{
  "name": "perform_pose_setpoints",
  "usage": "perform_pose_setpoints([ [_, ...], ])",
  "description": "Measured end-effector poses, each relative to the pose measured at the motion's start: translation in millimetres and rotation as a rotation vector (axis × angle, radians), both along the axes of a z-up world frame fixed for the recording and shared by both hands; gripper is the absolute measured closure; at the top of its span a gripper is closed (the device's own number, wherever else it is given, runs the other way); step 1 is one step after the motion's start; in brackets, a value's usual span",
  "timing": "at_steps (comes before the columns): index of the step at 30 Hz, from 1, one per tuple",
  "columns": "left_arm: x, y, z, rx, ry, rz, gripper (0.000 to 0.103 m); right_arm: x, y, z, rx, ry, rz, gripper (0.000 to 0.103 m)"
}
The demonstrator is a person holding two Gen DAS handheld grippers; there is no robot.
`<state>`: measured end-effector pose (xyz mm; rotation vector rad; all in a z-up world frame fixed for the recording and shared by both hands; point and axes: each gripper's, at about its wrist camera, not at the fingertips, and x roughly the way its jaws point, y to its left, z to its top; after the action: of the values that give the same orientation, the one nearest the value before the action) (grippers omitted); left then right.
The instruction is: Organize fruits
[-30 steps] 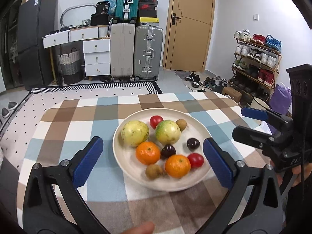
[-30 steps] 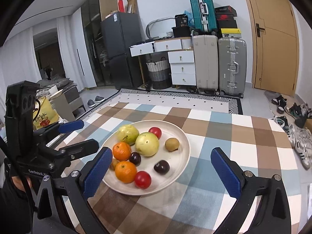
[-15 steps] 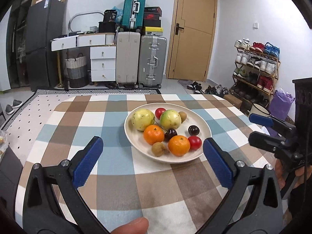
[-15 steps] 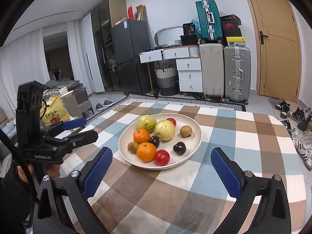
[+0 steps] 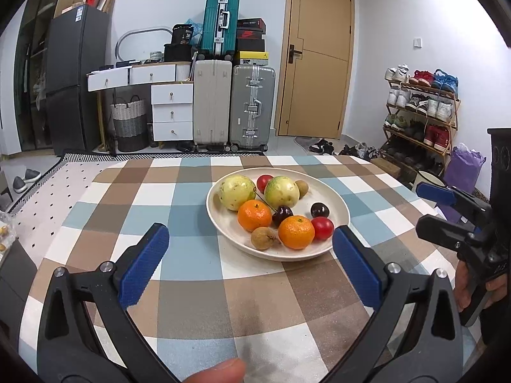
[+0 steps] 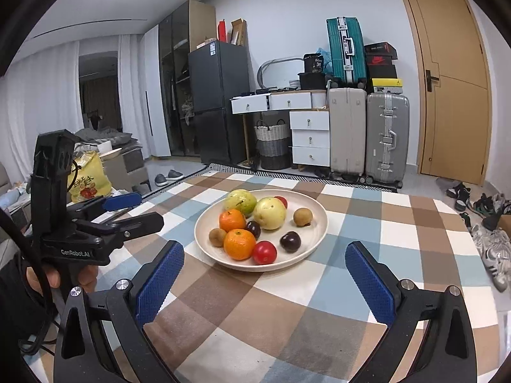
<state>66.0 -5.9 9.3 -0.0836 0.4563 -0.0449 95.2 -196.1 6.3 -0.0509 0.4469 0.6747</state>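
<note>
Evidently both tools are held back from the fruit, a stance that reads as either a pause before picking or a finish, since every fruit already sits gathered on one plate. On the left, the left hand-held gripper [image 5: 249,253] hangs over the checked desk [image 5: 191,265] with its blue pads spread wide and nothing between them, its opening framing the near rim of the plate without touching it. Toward the middle, the cream plate [image 5: 335,198] rests on the desk, slightly to the right of centre in the left wrist view. Its fruit is loosely clustered: two pale green-yellow guavas [image 5: 237,191] at the back with a red tomato [image 5: 264,182] between them, two glossy oranges [image 5: 254,214] in front, a stemmed dark cherry [image 5: 282,213] between those, a brown longan [image 5: 264,238] at the near edge, and a second red tomato [image 5: 322,228] to the right. Skins look smooth, round and liable to roll. Further right, the right hand-held gripper [image 6: 264,261] is likewise wide apart and empty, held by a hand [image 5: 472,290] beside the desk edge.
</note>
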Motion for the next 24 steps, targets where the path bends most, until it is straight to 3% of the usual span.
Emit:
perform_pose_setpoints([
  [24, 2.1, 0.5, -1.0, -0.006, -0.009, -0.005, 0.001, -1.0, -3.6, 0.7, 0.006, -0.012, -0.023, 0.000],
])
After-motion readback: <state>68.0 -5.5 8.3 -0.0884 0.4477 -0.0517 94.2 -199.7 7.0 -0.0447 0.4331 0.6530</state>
